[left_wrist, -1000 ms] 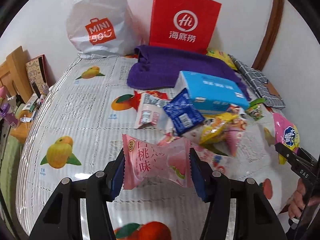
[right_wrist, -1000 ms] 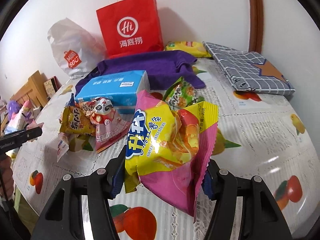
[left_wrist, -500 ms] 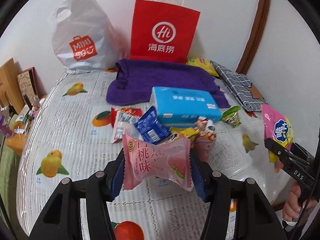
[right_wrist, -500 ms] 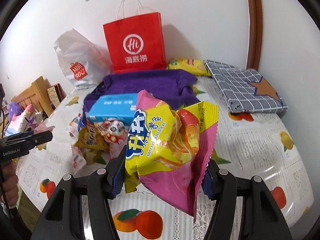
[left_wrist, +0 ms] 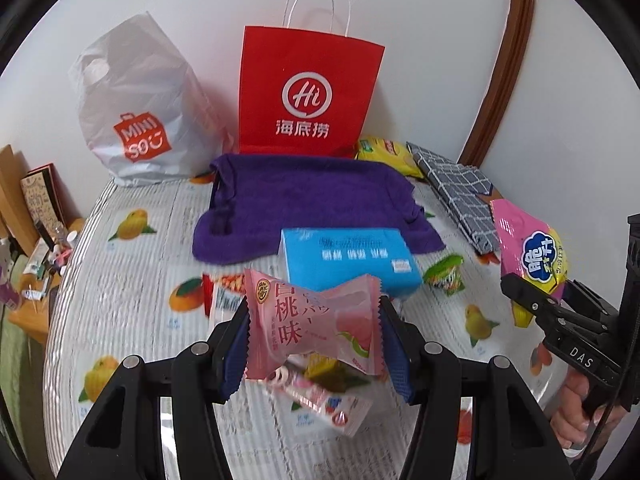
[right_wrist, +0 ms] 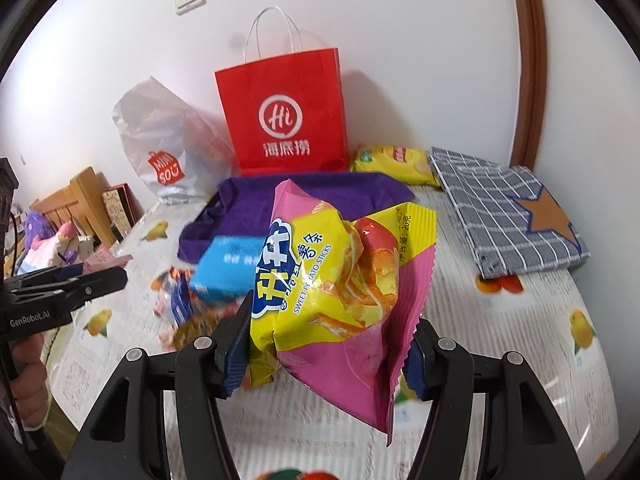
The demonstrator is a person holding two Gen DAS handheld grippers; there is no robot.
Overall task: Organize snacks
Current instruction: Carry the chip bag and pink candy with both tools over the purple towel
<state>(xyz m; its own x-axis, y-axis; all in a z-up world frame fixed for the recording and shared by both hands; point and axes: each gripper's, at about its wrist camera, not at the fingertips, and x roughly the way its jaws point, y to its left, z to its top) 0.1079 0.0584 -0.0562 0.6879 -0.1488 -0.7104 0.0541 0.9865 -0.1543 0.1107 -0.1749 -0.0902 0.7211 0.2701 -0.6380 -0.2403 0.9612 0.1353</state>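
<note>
The left gripper (left_wrist: 314, 340) points forward and down at a slant, its two blue-padded fingers (left_wrist: 234, 350) pressed against the sides of a pink snack packet (left_wrist: 312, 326) held off the table. The right gripper (right_wrist: 326, 350) tilts downward much the same way, its pads (right_wrist: 234, 346) clamped on a yellow and pink snack bag (right_wrist: 340, 280) that hangs between them. Each gripper shows at the edge of the other's view, with a hand (left_wrist: 580, 416) wrapped around its handle below.
</note>
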